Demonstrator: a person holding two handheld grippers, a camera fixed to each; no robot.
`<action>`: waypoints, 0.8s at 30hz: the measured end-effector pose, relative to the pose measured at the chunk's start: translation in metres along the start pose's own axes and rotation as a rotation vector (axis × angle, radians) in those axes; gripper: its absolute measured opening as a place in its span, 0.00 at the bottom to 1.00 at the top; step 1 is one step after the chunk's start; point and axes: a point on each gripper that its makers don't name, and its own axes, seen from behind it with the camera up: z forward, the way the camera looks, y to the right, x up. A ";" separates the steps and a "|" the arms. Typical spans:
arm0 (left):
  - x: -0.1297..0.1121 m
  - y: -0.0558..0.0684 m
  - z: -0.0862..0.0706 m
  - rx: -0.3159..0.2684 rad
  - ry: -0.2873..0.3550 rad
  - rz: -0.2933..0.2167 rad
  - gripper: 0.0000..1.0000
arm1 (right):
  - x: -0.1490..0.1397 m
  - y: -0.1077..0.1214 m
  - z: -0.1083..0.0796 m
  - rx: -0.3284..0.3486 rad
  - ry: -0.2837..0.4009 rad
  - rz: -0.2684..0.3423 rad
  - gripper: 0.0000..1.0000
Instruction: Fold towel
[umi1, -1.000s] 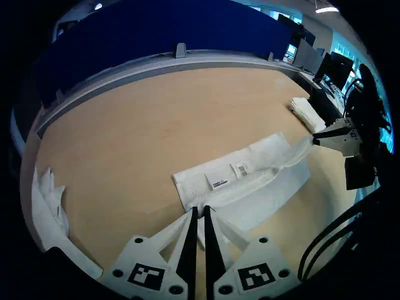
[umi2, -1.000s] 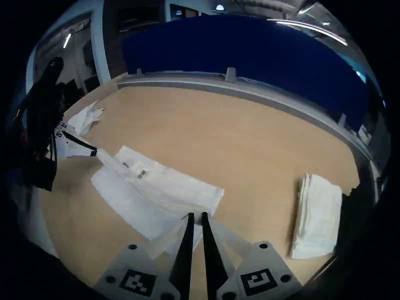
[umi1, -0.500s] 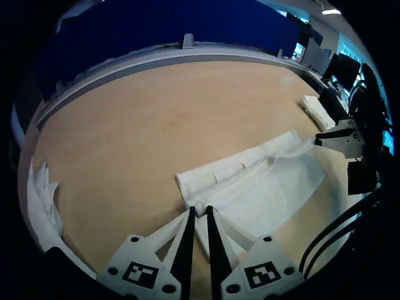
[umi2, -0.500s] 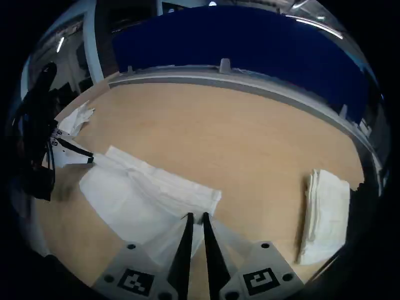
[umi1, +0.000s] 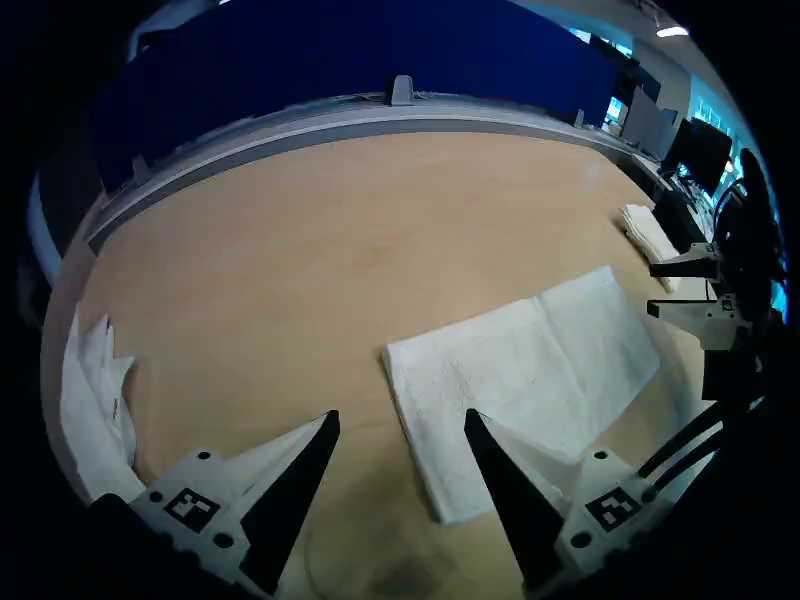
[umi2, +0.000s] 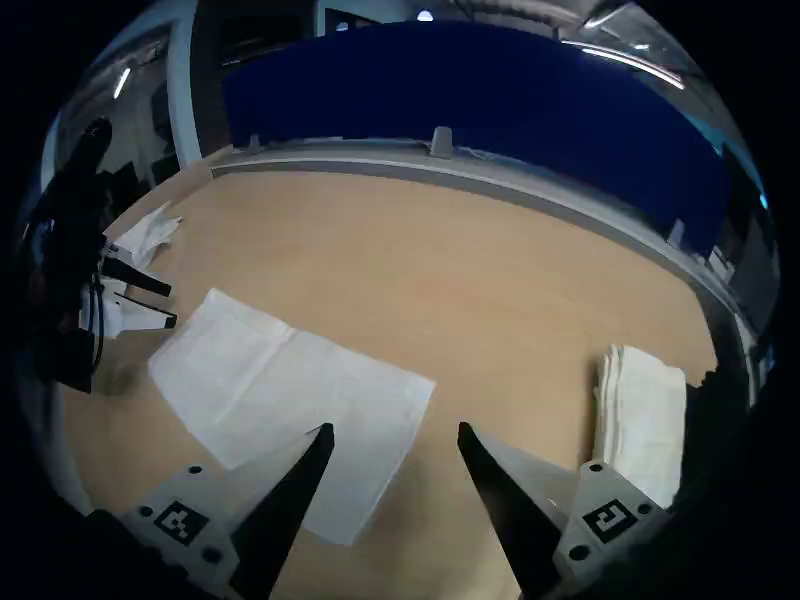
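A white towel (umi1: 530, 375) lies flat on the wooden table (umi1: 300, 250), folded in half with a crease across it. My left gripper (umi1: 400, 420) is open just above the towel's near corner and holds nothing. My right gripper (umi1: 652, 288) stands open at the towel's far end. In the right gripper view the same towel (umi2: 290, 395) lies spread before my open right gripper (umi2: 393, 435), whose fingers hover over its near edge. My left gripper (umi2: 165, 305) is open at the towel's far left corner, with a dark sleeve behind it.
A stack of folded white towels (umi2: 640, 430) sits at the table's right end (umi1: 648, 230). Crumpled white cloths (umi1: 90, 400) lie at the left end (umi2: 150, 235). A blue partition (umi2: 480, 100) runs along the table's back edge. Monitors (umi1: 695, 150) stand beyond the stack.
Both grippers were shut on the towel's corners and carried the top layer forward over the rest. Now both have opened, and the towel lies flat, released.
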 end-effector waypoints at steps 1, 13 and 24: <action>0.000 -0.001 -0.001 0.000 0.004 -0.005 0.93 | 0.000 0.000 -0.001 0.000 0.002 0.002 0.98; -0.004 0.000 -0.013 0.001 0.018 -0.002 0.93 | -0.001 0.002 -0.012 -0.003 0.011 0.009 0.98; -0.033 -0.005 -0.036 0.025 0.020 -0.024 0.93 | -0.027 -0.007 -0.039 -0.005 -0.003 -0.001 0.98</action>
